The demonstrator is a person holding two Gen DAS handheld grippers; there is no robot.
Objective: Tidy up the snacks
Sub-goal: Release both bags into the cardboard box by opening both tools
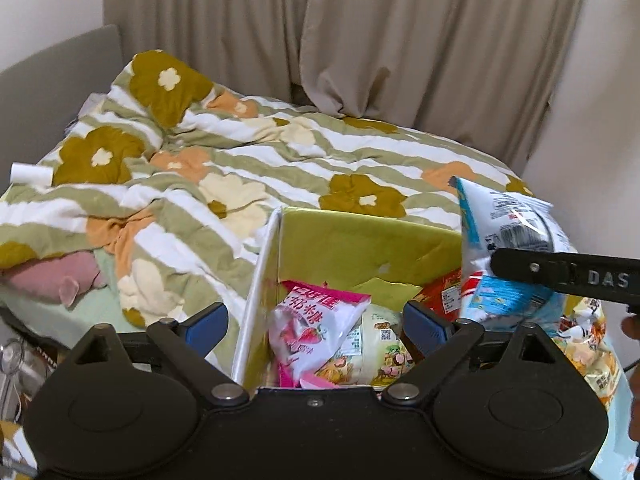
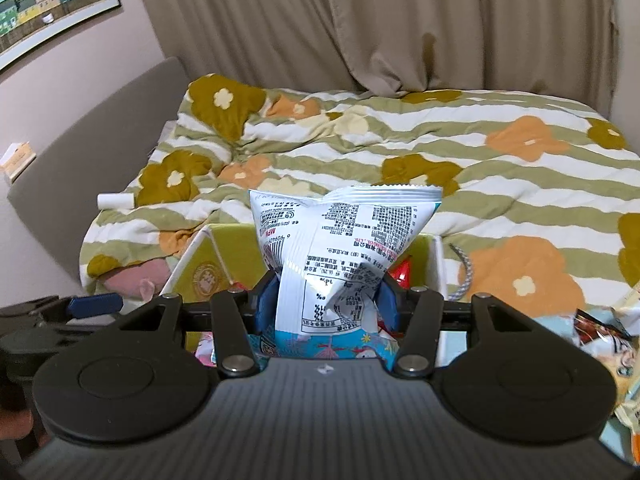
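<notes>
A yellow-green cardboard box (image 1: 360, 240) sits at the foot of the bed and holds several snack packs, among them a pink strawberry candy bag (image 1: 316, 328). My left gripper (image 1: 316, 320) is open and empty, its blue pads astride the box's left wall. My right gripper (image 2: 326, 300) is shut on a white and blue snack bag (image 2: 340, 248), held upright over the box (image 2: 208, 276). The same bag (image 1: 508, 248) shows in the left wrist view at the right, above the box.
A flowered, striped quilt (image 2: 440, 152) covers the bed behind the box. More snack packs (image 2: 604, 340) lie at the right of the box. A white roll (image 2: 114, 201) lies on the quilt's left edge. Curtains hang behind.
</notes>
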